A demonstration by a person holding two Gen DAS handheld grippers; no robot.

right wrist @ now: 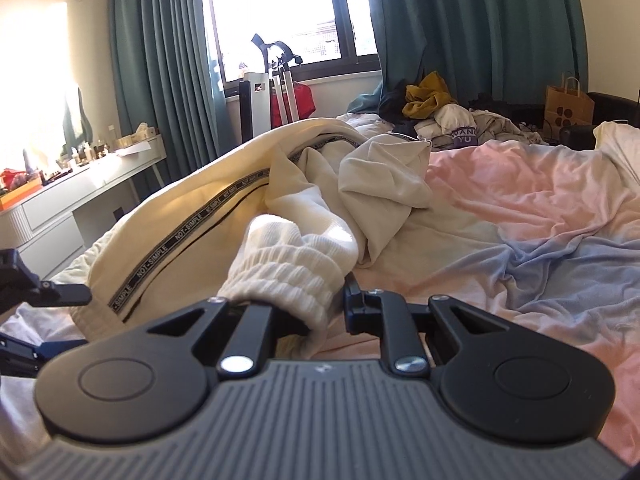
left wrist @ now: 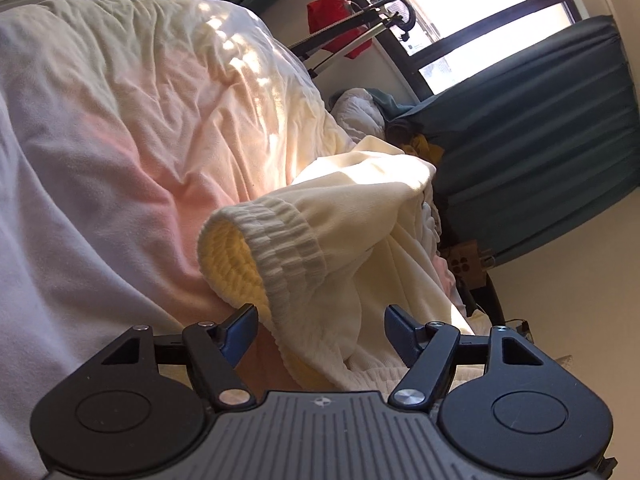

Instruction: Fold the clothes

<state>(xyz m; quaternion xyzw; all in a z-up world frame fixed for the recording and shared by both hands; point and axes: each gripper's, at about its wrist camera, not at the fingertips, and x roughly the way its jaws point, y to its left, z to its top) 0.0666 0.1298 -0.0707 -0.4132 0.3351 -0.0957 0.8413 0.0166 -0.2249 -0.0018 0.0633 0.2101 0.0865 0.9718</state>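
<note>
One rumpled pink and blue bedsheet (right wrist: 520, 216) lay under everything, and on it we saw the cream sweatshirt (right wrist: 192, 200) heaped. Our right gripper (right wrist: 316, 304) pinched its ribbed cuff (right wrist: 288, 276). Our left gripper (left wrist: 320, 324) stood wide, gripping nothing, just before another cuff (left wrist: 276, 248).

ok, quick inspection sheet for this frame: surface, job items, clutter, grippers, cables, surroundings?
Surface: bed, rumpled pink and blue cover.
Job's things: cream sweatshirt bunched on the bed, unfolded.
Clutter: clothes pile at the far edge; paper bag.
Grippers: left gripper jaws open, a ribbed cuff just ahead; right gripper shut on the other cuff.
Cables: nothing seen.
Surroundings: teal curtains, window, desk.
</note>
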